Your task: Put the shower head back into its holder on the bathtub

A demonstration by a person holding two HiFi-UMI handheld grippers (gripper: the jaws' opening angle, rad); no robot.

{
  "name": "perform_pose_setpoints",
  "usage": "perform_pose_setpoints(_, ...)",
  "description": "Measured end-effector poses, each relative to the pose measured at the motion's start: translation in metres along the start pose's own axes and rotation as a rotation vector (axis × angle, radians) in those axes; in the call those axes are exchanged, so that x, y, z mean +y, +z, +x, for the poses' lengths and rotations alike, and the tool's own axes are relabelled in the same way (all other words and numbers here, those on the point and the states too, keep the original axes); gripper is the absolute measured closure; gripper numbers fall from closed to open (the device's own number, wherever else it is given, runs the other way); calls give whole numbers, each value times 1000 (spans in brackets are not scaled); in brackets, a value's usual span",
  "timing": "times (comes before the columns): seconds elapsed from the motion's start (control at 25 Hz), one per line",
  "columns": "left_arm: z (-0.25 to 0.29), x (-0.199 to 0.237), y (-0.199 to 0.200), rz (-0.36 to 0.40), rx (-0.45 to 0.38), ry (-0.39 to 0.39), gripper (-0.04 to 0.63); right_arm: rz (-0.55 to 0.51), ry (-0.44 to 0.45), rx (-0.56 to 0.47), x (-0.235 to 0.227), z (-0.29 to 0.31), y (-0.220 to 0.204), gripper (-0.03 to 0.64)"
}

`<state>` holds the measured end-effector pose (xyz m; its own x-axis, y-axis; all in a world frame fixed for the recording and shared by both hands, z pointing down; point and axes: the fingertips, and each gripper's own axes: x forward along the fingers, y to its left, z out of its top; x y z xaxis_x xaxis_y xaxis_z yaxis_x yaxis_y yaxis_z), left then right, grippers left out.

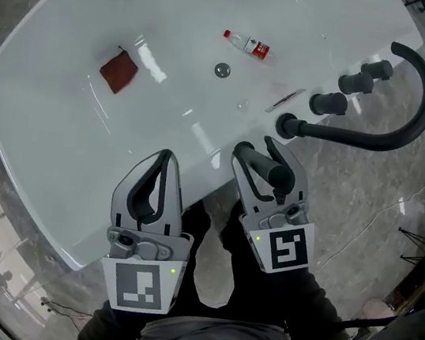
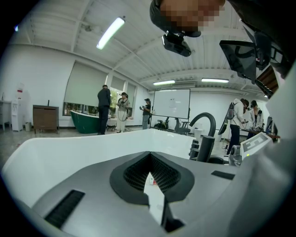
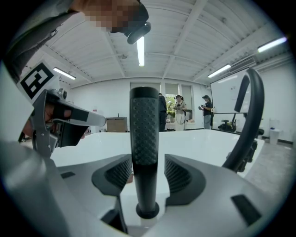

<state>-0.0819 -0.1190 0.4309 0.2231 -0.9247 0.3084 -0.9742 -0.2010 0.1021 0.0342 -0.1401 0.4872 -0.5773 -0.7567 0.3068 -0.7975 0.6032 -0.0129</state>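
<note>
**Head view.** Over the near rim of the white bathtub [image 1: 48, 99], right gripper [image 1: 257, 152] closed around the black, stick-shaped shower head [image 1: 265, 165]. Left gripper [image 1: 165, 156] just to its left, pressed together, carrying nothing. Far-right of the held piece, a row of black fittings [image 1: 328, 103] on the rim, next to the arched spout [image 1: 413, 117]. Holder presumably among them, exact one impossible to tell. Right gripper clearly the nearer. Down in the tub, well apart from that path: a bottle [image 1: 248, 45], the drain [image 1: 223, 69], a red cloth [image 1: 118, 72].

**Left gripper view.** Jaws meeting at the tips, nothing between. Spout [image 2: 203, 121] and fittings off to the right.

**Right gripper view.** Shower head [image 3: 144, 129] upright between the jaws, long axis vertical. Left pad against it, a sliver of gap showing at the right pad. Spout [image 3: 243, 139] at right. Likely obstacle: the spout's base and neck, close beside the target row.
</note>
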Motion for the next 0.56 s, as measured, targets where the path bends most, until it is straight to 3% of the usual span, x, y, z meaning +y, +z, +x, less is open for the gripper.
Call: perform_pose_setpoints(0.56,-2,-5,-2,2,7,-1,592,0,-4,40,-3,-5,-5,394)
